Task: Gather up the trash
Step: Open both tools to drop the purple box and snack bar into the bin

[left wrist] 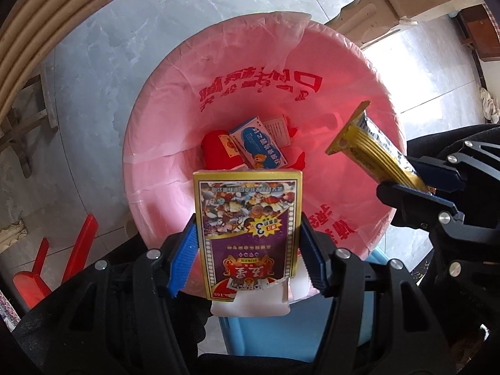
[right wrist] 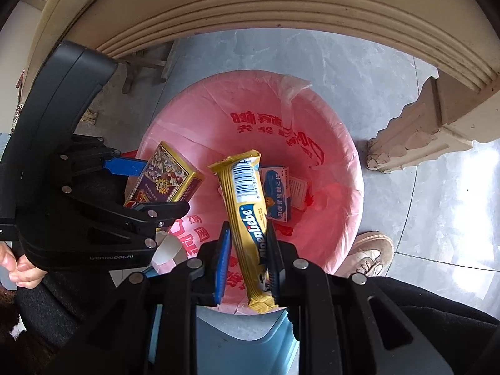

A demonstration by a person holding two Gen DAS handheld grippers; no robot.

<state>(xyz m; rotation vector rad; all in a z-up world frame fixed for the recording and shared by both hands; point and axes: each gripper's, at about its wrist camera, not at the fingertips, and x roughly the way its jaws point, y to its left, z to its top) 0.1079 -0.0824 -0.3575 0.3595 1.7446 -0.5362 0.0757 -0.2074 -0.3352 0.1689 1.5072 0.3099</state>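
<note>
A blue bin lined with a pink bag [left wrist: 175, 100] stands on the floor below both grippers; it also shows in the right wrist view [right wrist: 337, 218]. My left gripper [left wrist: 250, 247] is shut on a purple and gold playing-card box [left wrist: 248, 218], held over the bin's near rim. My right gripper [right wrist: 250, 256] is shut on a yellow Alpenliebe candy wrapper [right wrist: 247, 206], held over the bin. The right gripper [left wrist: 418, 178] with the wrapper [left wrist: 368, 143] shows in the left view. The left gripper [right wrist: 147, 184] with the box [right wrist: 168, 178] shows in the right view. A blue-white small box [left wrist: 259, 143] and red packaging [left wrist: 218, 150] lie inside the bin.
Grey tiled floor [left wrist: 93, 72] surrounds the bin. A beige carved table edge [right wrist: 281, 9] arcs above, with its leg [right wrist: 415, 137] to the right. A red plastic item [left wrist: 56, 262] lies at the left. A person's shoe [right wrist: 368, 256] stands beside the bin.
</note>
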